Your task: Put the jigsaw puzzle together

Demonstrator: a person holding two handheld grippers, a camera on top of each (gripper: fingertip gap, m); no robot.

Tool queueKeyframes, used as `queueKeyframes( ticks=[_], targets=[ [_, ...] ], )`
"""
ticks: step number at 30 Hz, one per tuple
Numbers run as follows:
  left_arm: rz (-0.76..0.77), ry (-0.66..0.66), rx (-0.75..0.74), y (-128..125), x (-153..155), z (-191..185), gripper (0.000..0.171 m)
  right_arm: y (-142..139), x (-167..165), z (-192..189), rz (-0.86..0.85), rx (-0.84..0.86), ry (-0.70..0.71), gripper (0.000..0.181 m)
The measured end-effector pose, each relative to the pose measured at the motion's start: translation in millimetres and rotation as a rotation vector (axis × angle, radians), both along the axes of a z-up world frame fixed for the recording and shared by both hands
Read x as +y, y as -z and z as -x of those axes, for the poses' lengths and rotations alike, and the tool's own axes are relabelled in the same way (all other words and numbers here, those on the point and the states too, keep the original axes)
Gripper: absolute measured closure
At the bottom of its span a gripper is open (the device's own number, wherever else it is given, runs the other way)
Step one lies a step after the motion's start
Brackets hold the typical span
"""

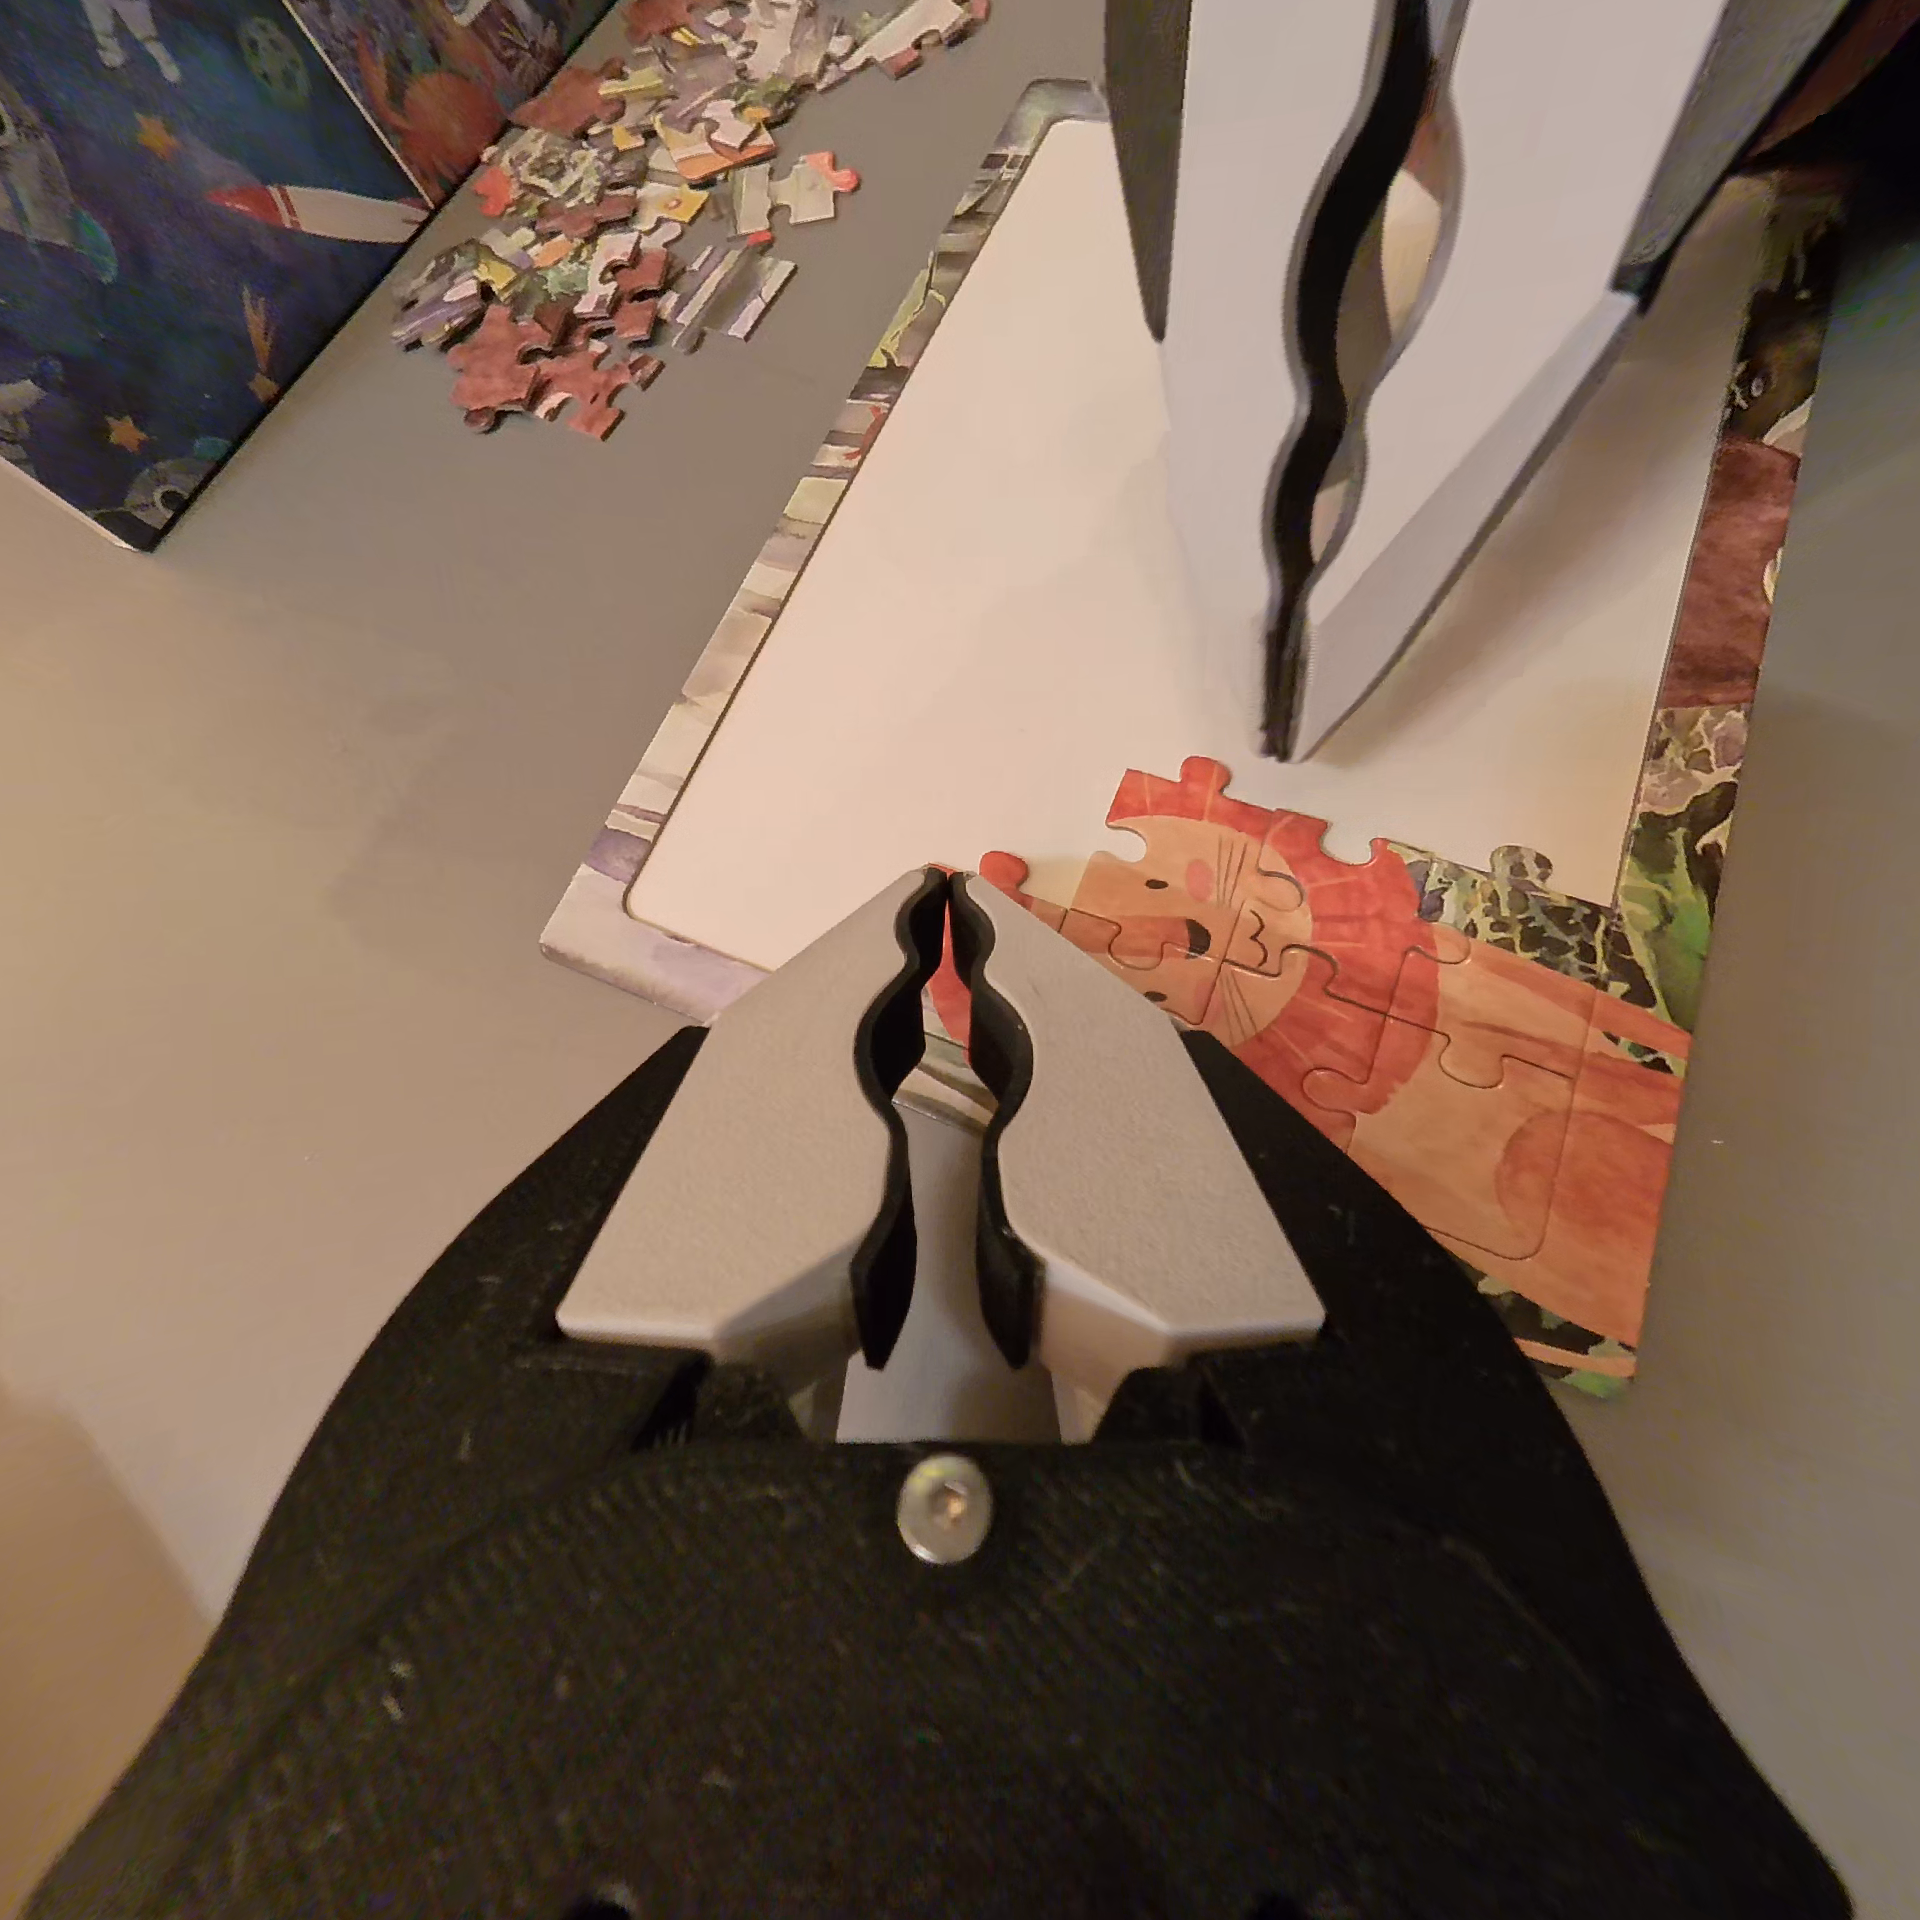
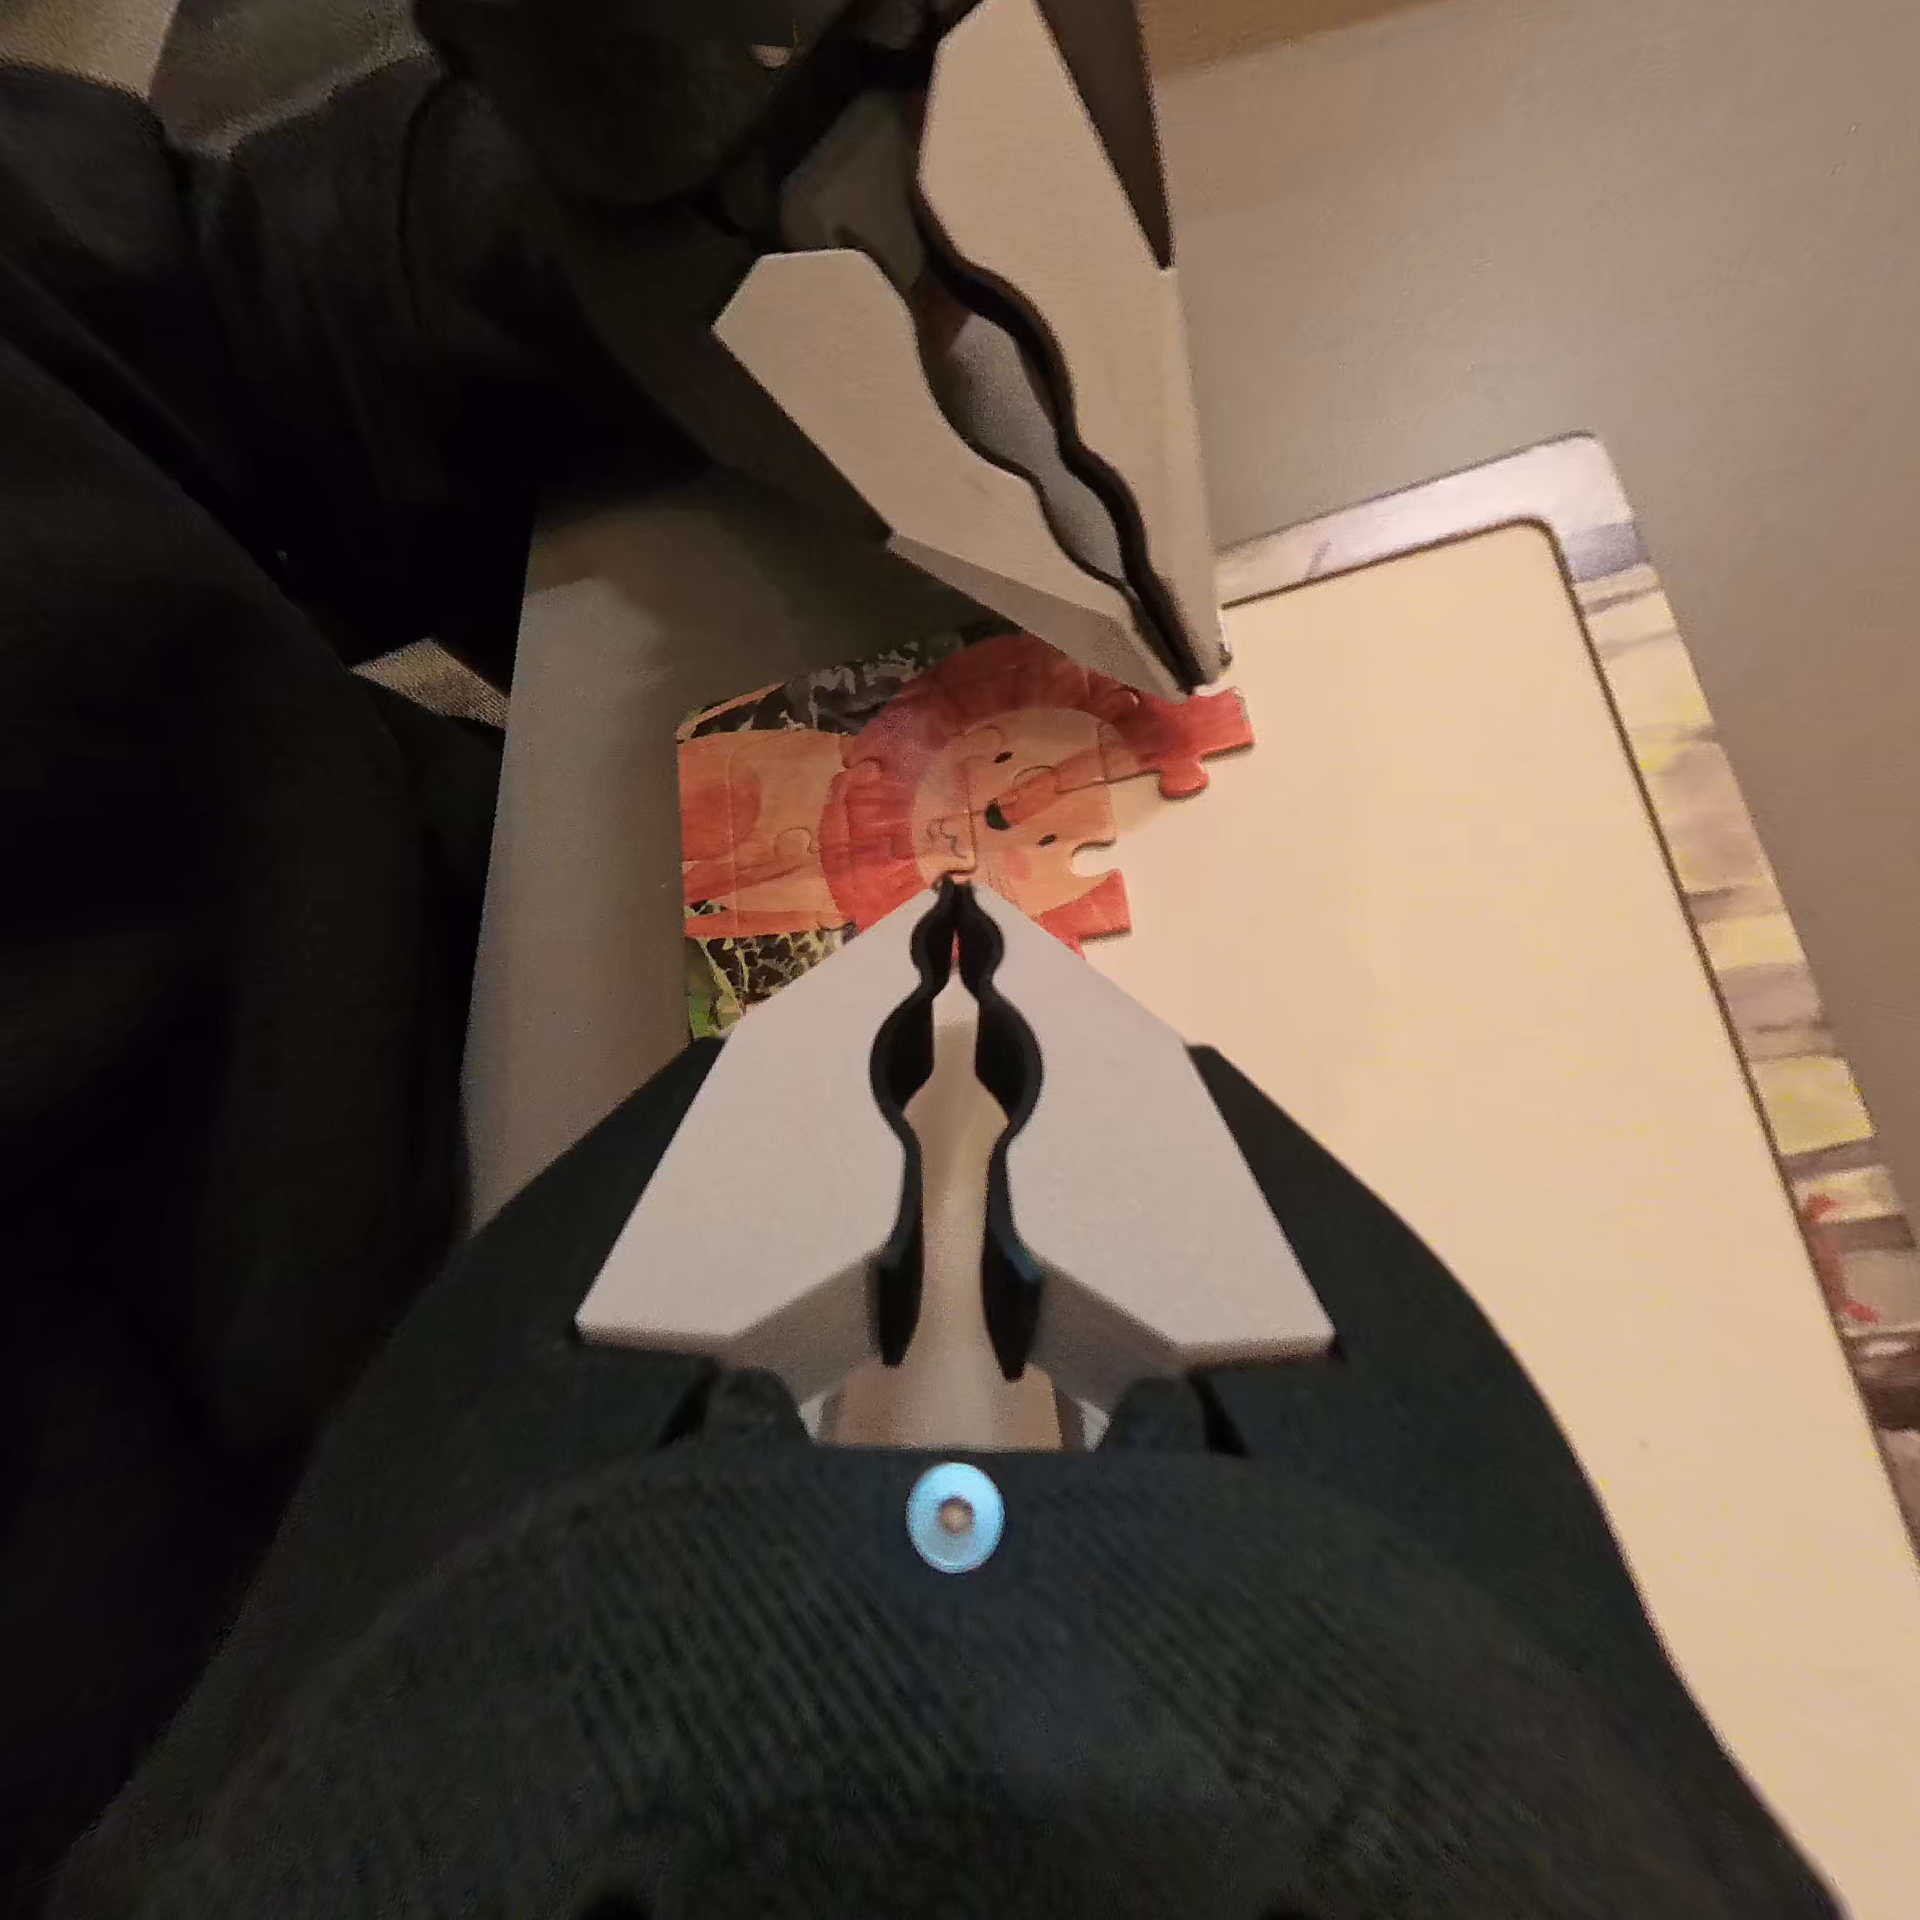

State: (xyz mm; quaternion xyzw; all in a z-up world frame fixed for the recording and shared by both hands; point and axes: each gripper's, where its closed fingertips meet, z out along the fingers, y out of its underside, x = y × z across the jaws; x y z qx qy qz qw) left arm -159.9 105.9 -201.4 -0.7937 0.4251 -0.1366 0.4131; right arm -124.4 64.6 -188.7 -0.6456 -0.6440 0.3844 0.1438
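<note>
A puzzle tray (image 1: 935, 623) with a white base and a painted rim lies on the grey table. Several joined pieces form an orange lion (image 1: 1351, 987) in its near right corner; the lion also shows in the right wrist view (image 2: 831, 810). My left gripper (image 1: 948, 883) is shut, with nothing between its pads, and its tips sit at the red mane piece on the lion's edge (image 2: 1226, 727). My right gripper (image 2: 954, 891) is shut and holds nothing. Its tips are just over the lion's mane; in the left wrist view it (image 1: 1280, 743) points down by the lion's top knob.
A heap of loose puzzle pieces (image 1: 623, 239) lies on the table beyond the tray's far left side. A dark blue picture box (image 1: 156, 260) stands at the far left. A person's dark clothing (image 2: 208, 831) fills the left of the right wrist view. The grippers' ends are close to 6 cm from one another.
</note>
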Motion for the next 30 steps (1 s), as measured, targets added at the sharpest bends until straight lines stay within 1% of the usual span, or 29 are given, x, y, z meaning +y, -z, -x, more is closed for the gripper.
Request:
queueKeyframes(
  ticks=[3, 6, 7, 12, 15, 20, 23, 26, 30],
  targets=[
    [0.000, 0.001, 0.001, 0.1, -0.1, -0.1, 0.171, 4.5, -9.4, 2.8, -0.061, 0.003, -0.057, 0.181],
    [-0.002, 0.002, 0.003, 0.2, -0.3, -0.2, 0.171, 21.7, -9.2, 1.1, -0.132, -0.066, -0.071, 0.181],
    [-0.002, 0.002, 0.003, 0.2, -0.3, -0.3, 0.171, 23.5, -8.8, 1.0, -0.140, -0.071, -0.072, 0.181],
    [-0.002, 0.003, 0.006, 0.5, -0.3, -0.4, 0.171, 12.6, -9.2, 2.4, -0.124, -0.022, -0.071, 0.181],
    [-0.001, 0.002, 0.008, 0.9, -0.2, -0.5, 0.171, 23.7, -8.0, 0.0, -0.137, -0.071, -0.074, 0.181],
    [-0.001, 0.002, 0.011, 1.3, -0.1, -0.6, 0.171, 13.5, -19.8, 4.0, -0.132, -0.012, -0.121, 0.181],
    [0.000, 0.002, 0.012, 1.6, -0.1, -0.6, 0.171, 23.8, -25.5, 1.5, -0.123, -0.052, -0.155, 0.181],
    [-0.001, 0.003, 0.015, 1.8, -0.1, -0.7, 0.171, 19.6, -33.7, 3.5, -0.101, -0.027, -0.184, 0.181],
    [0.002, 0.002, 0.023, 3.2, 0.0, -0.9, 0.171, 24.3, -36.9, 3.8, -0.141, -0.037, -0.205, 0.181]
  ],
)
